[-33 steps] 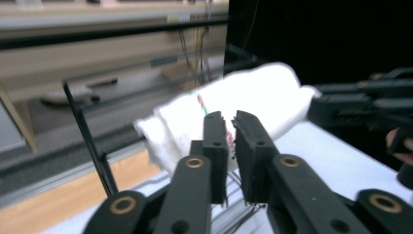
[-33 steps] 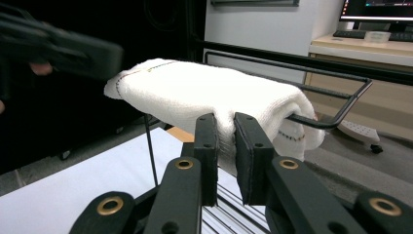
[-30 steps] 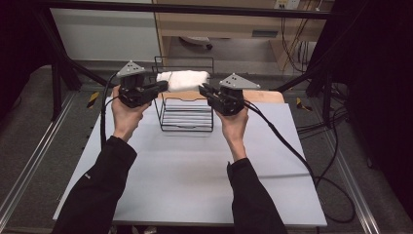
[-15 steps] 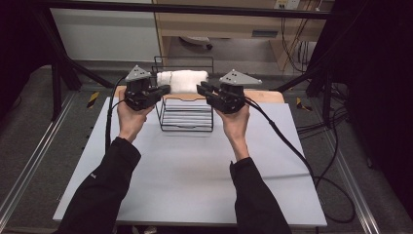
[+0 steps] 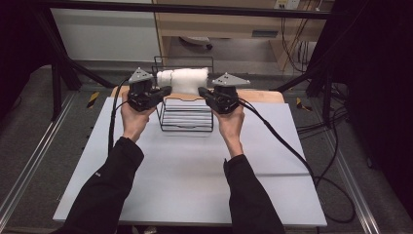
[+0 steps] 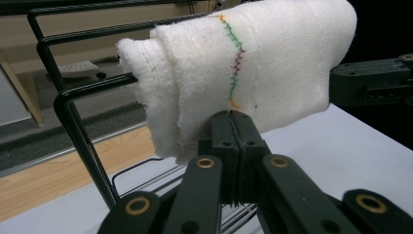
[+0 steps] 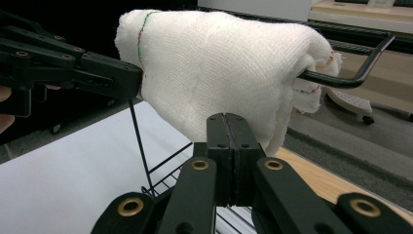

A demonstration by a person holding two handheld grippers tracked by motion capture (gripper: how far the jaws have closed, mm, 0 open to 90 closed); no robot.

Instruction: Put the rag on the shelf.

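A white towel (image 5: 186, 79) is lying folded over the top bars of a black wire rack (image 5: 187, 114). The rack is standing near the far edge of the white table (image 5: 185, 180), about in the middle of that edge.

The left gripper (image 5: 163, 90) is pinching the towel at its left end. In the left gripper view its jaws are pressed together, with the lower edge of the towel (image 6: 243, 68) right at their tips. The right gripper (image 5: 203, 92) is doing the same at the right end. Its jaws have just been closing, and in the right gripper view they are shut tight at the bottom of the towel (image 7: 219, 63). How much cloth is caught between either pair of jaws is hard to tell, because the jaws are hiding it.

So the grabbing part looks done. I think the work left is either pulling the towel smooth on the bars or lifting it off, and the towel is not off the rack yet.

There is lots of open room on the table between the rack and the near edge. Behind the rack the table is ending soon, with a wooden strip (image 5: 263, 96) and then the floor. The rack's bent bar ends (image 7: 360, 73) are sticking out beside the towel, so the cloth could snag there.
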